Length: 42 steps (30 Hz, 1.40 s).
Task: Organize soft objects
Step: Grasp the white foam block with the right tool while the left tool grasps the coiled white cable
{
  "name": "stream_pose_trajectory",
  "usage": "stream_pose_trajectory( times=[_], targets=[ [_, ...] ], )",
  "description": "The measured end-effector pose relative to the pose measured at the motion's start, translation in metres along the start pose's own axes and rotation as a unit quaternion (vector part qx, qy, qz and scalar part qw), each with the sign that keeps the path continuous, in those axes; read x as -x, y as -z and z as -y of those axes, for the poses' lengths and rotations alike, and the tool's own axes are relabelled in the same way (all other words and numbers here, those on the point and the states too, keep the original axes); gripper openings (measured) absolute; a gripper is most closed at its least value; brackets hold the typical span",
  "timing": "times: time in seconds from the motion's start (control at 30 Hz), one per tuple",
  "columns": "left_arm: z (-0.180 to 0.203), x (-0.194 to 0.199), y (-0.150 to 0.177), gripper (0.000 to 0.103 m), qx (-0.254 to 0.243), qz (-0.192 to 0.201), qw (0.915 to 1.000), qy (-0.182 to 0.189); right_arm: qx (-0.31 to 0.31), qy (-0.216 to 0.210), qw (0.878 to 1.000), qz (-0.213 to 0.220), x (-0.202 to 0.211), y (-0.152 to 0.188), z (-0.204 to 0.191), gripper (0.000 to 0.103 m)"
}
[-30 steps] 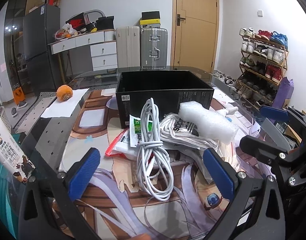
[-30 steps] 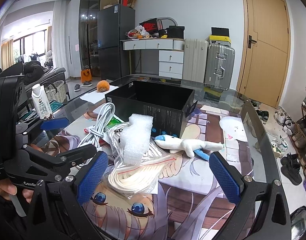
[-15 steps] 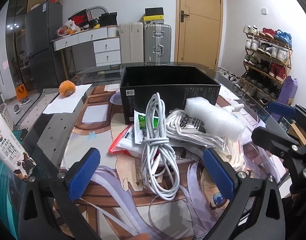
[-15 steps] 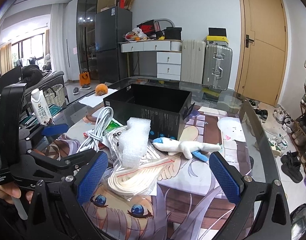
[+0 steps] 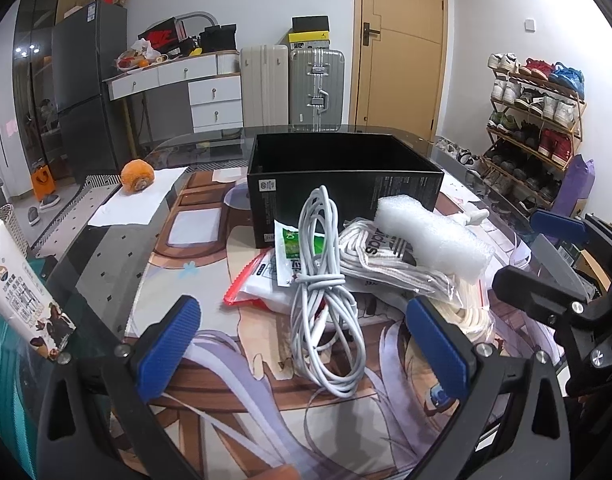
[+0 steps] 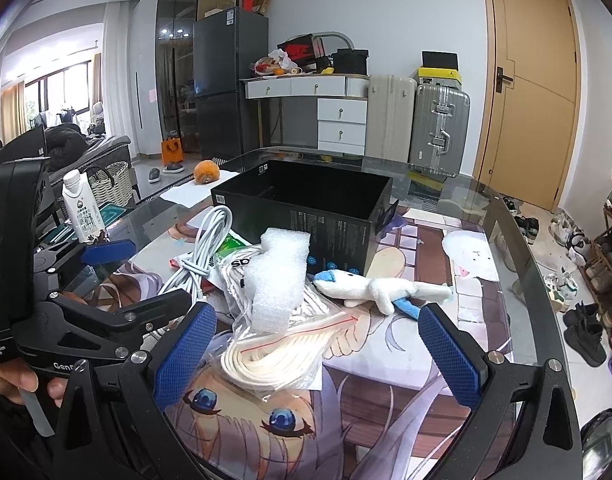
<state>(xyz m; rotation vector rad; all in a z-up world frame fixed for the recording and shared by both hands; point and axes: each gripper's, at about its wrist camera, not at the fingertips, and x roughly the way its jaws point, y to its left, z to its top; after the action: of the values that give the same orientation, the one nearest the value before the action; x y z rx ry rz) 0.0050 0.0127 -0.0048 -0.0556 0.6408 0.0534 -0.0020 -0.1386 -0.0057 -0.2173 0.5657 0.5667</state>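
An open black box (image 5: 341, 184) (image 6: 306, 208) stands mid-table. In front of it lies a pile: a coiled white cable (image 5: 325, 300) (image 6: 206, 248), a white foam piece (image 5: 429, 240) (image 6: 282, 276), a clear bag of white laces (image 5: 389, 264) (image 6: 282, 344), and red-edged and green packets (image 5: 274, 276). A white and blue plush toy (image 6: 377, 288) lies right of the pile. My left gripper (image 5: 306, 348) is open, its blue pads astride the near end of the cable. My right gripper (image 6: 317, 352) is open and empty above the bag of laces.
A milk carton (image 5: 18, 288) (image 6: 82, 204) stands at the table's left edge. An orange toy (image 5: 137, 176) sits on white paper at the far left. The glass table (image 5: 106, 248) carries a printed mat. A shoe rack (image 5: 533, 120) lines the right wall.
Both grippers rose a little and drew back from the pile; the view tilted slightly upward. The objects on the table stayed where they were.
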Motion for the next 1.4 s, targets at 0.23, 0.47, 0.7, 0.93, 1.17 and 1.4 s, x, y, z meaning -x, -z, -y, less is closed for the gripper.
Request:
stream_pose_trajectory(
  times=[0.23, 0.47, 0.7, 0.93, 1.17, 1.4],
  targets=[
    [-0.006, -0.003, 0.000, 0.103, 0.010, -0.006, 0.9999, 0.007, -0.002, -0.002, 1.000, -0.012, -0.006, 0.000, 0.001, 0.103],
    [-0.013, -0.003, -0.004, 0.103, 0.034, 0.002, 0.9993, 0.018, -0.002, -0.003, 1.000, -0.015, -0.007, -0.001, 0.001, 0.103],
    [-0.016, 0.001, -0.006, 0.103, 0.039, 0.011, 0.9991, 0.013, -0.013, -0.009, 1.000, -0.026, -0.011, -0.004, 0.006, 0.103],
    [-0.027, -0.004, -0.006, 0.103, 0.055, -0.008, 0.9984, 0.004, -0.030, -0.008, 0.999, -0.042, -0.025, -0.011, 0.011, 0.103],
    [-0.033, -0.015, -0.007, 0.102, 0.053, -0.026, 0.9982, 0.009, -0.037, -0.024, 0.997, -0.056, -0.043, -0.021, 0.012, 0.103],
    [-0.030, -0.030, -0.009, 0.087, 0.040, -0.050, 0.9979, 0.014, -0.023, -0.028, 0.997, -0.073, -0.064, -0.030, 0.001, 0.099]
  ],
)
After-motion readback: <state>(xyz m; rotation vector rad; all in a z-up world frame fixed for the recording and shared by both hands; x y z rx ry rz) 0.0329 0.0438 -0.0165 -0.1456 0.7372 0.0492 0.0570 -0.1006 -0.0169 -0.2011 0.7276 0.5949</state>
